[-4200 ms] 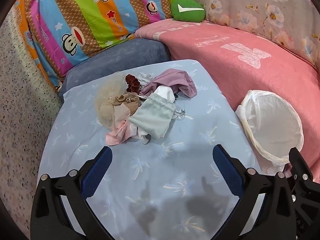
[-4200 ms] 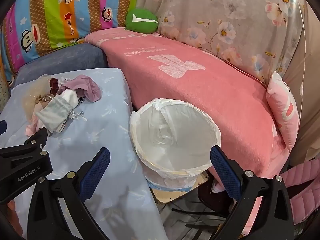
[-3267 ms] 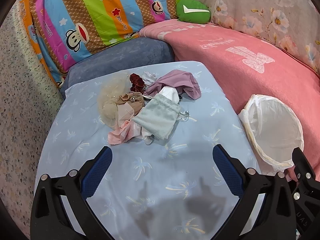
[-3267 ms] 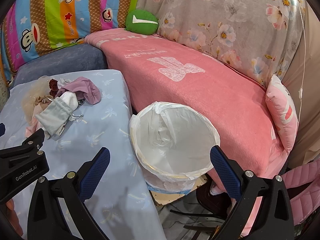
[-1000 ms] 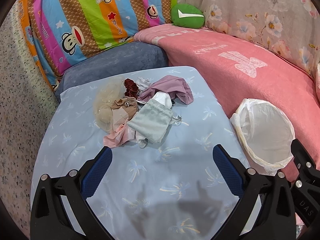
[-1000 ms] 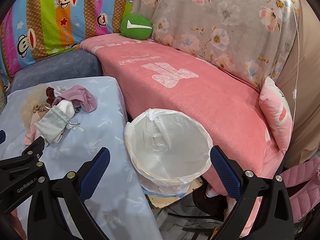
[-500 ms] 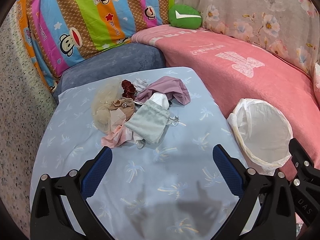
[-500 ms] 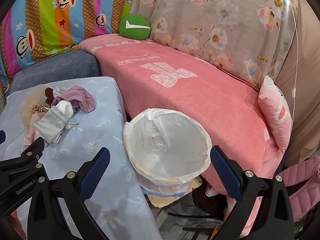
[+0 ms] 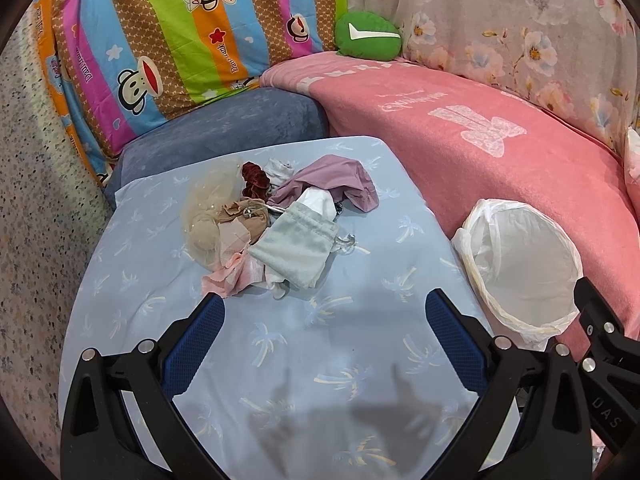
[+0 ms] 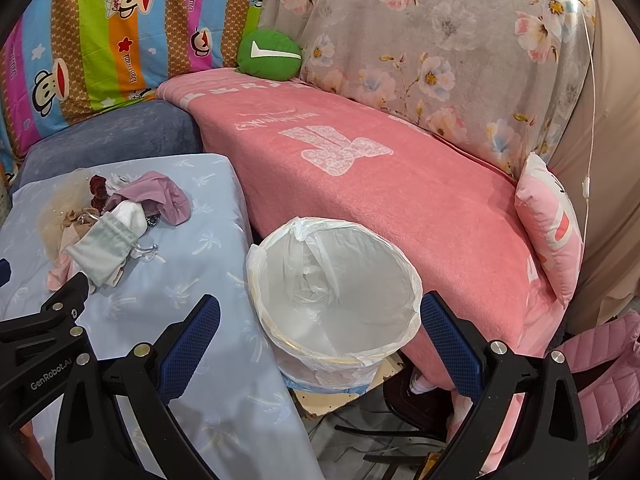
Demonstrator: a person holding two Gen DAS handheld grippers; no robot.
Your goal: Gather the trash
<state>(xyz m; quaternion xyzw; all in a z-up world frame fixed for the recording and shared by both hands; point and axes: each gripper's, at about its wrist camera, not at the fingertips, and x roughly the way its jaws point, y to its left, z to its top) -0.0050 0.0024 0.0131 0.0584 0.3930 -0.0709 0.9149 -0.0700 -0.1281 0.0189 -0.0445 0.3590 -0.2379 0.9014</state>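
Observation:
A heap of soft scraps lies on the light blue table cover: a pale green drawstring pouch, a mauve cloth, a dark red scrunchie, beige netting and a pink rag. The same heap, with its pouch, sits at the left of the right wrist view. My left gripper hangs open just short of the heap, holding nothing. A white-lined bin stands right of the table. Above its near rim my right gripper is open and holds nothing.
A pink blanket covers the sofa behind the bin, with a green cushion and a pink pillow on it. A striped cartoon blanket and a blue cushion rise behind the table. Cables lie on the floor.
Both grippers have shifted only slightly; the heap and the bin sit a little differently in view. Both stay open and hold nothing.

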